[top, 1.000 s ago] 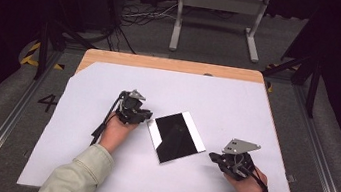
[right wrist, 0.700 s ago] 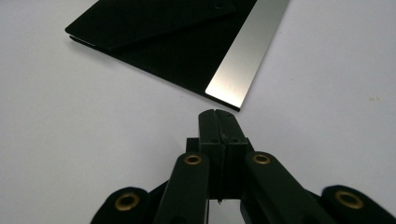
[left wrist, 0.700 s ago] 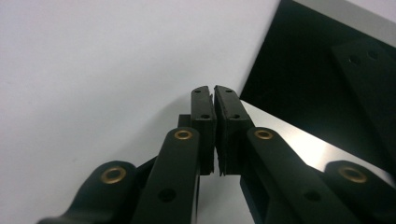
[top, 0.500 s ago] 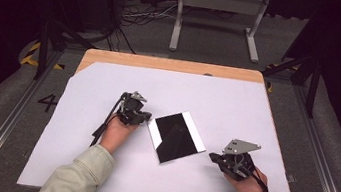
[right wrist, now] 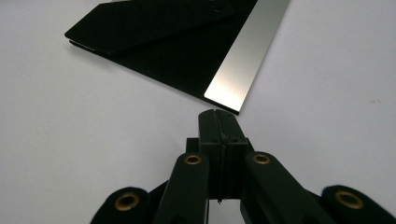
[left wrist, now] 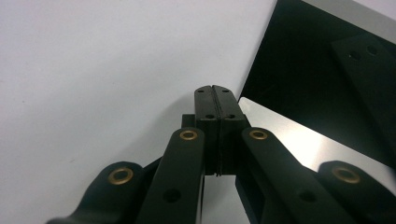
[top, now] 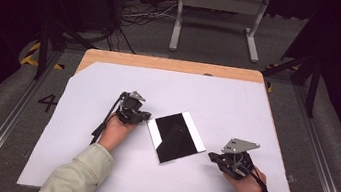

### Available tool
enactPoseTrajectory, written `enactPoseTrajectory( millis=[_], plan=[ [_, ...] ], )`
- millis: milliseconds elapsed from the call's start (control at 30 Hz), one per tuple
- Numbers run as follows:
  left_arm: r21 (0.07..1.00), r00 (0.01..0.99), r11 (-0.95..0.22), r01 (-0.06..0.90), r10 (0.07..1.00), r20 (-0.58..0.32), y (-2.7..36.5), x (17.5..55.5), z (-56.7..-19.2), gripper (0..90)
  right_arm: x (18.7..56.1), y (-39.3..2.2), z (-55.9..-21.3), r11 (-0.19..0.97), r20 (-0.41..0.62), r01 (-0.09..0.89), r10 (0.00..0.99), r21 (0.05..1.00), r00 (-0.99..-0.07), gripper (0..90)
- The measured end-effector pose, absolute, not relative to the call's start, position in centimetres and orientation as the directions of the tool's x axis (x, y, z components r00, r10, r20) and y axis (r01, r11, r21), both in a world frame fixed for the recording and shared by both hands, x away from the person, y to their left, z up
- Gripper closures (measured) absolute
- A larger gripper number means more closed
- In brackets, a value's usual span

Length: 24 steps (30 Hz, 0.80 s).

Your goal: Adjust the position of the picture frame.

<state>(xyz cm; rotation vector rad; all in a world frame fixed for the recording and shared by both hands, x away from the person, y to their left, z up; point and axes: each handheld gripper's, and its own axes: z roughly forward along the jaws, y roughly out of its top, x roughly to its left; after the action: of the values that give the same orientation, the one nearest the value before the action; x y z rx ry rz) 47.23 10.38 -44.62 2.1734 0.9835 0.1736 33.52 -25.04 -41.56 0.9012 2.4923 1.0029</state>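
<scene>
Black tongs, one glossy panel

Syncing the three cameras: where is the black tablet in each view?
High view: black tablet lies flat mid-table, between the two tools, tilted.
Left gripper view: right side, upper right to lower right, by the shut left tool.
Right gripper view: top centre, just beyond the shut right tool.
Shared landmark: the tablet's silver edge strip on the white table.

White table (wood far edge) bears a black panel.
</scene>
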Motion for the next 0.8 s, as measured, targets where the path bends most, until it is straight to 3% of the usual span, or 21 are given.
enactPoseTrajectory(
  millis=[500,800],
  plan=[
    [0.631,0.755,-0.519,0.577,0.634,-0.17,9.5,45.8,-44.2,90.0,33.8,-25.5,-41.3,0.544,-0.04,0.444,0.663,0.712,-0.748,90.0],
    [0.578,0.804,-0.612,0.54,0.577,-0.14,8.8,43.6,-43.6,90.0,34.6,-26.5,-41.7,0.522,-0.022,0.511,0.713,0.683,-0.7,90.0]
  ],
)
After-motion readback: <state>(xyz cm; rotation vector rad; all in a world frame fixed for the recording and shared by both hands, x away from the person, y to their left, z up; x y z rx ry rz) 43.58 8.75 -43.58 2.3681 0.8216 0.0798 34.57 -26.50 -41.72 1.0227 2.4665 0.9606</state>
